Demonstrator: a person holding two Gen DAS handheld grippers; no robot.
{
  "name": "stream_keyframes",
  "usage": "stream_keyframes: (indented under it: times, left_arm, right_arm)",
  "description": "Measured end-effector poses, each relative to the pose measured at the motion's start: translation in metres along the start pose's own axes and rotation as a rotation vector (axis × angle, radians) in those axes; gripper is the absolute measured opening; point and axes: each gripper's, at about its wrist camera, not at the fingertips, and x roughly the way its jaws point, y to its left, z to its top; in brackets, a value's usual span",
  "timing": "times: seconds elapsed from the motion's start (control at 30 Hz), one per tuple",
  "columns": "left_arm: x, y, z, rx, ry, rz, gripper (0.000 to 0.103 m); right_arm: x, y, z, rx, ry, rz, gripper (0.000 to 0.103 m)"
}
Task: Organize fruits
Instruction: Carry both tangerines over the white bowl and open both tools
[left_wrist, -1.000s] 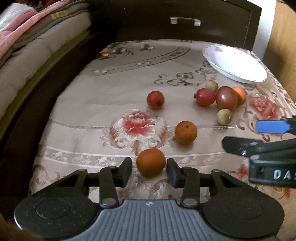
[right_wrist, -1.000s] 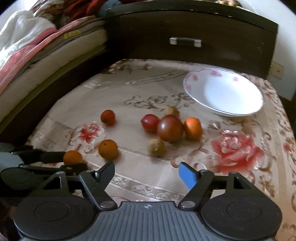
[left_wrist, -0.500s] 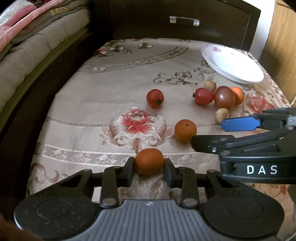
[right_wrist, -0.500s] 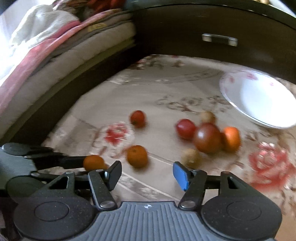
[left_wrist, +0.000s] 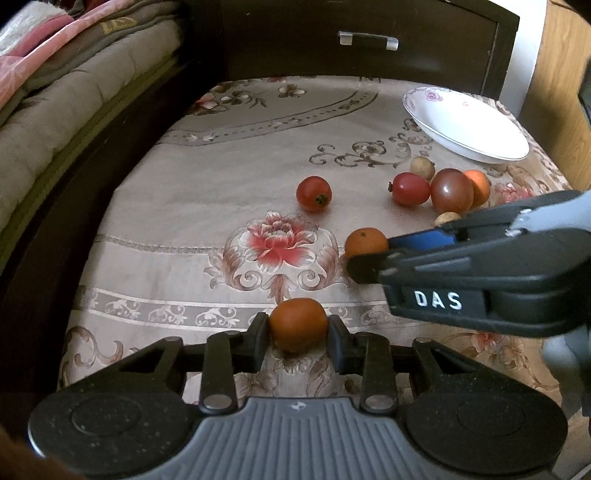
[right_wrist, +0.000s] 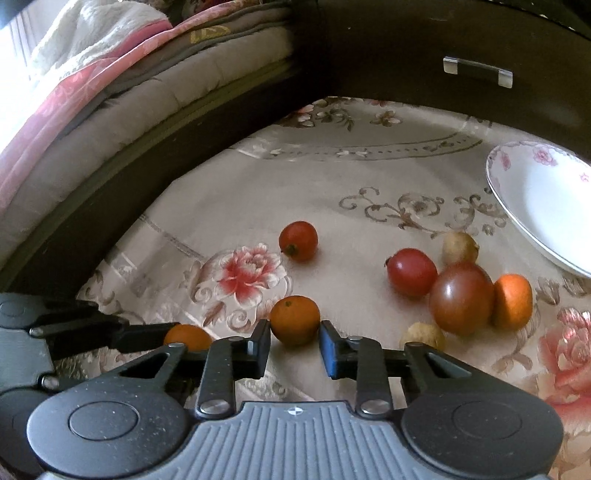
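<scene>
Floral-cloth desk (left_wrist: 221, 155): left gripper (left_wrist: 297, 334) fingers clamped on round orange tangerine (left_wrist: 297, 325); right gripper (right_wrist: 294, 343) fingers apart, straddling second orange tangerine (right_wrist: 294, 319). Next: likely close, carry both to white floral-rimmed plate (left_wrist: 465, 125).

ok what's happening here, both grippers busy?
Yes. The left gripper is shut on one orange fruit at the near edge of the cloth. The right gripper is open around a second orange fruit, not yet clamped. The white plate holds nothing, and the other fruits lie loose on the tablecloth.
</scene>
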Motion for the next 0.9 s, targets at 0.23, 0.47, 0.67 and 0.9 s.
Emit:
stream_keyframes:
  times: [0.23, 0.47, 0.67, 0.9]
  left_arm:
    - [-0.001, -0.001, -0.001, 0.001, -0.003, 0.003, 0.042]
    - [-0.002, 0.000, 0.001, -0.003, 0.000, -0.010, 0.041]
    - [-0.008, -0.004, 0.008, 0.010, -0.035, -0.036, 0.041]
    - [-0.006, -0.017, 0.023, 0.025, -0.039, -0.096, 0.041]
  right_arm:
    - [0.004, 0.002, 0.001, -0.012, -0.008, -0.004, 0.025]
    - [-0.003, -0.002, -0.001, 0.012, 0.007, -0.007, 0.023]
    - [-0.031, -0.012, -0.006, 0.034, -0.011, -0.045, 0.023]
    - [-0.061, -0.032, -0.007, 0.035, -0.023, -0.116, 0.023]
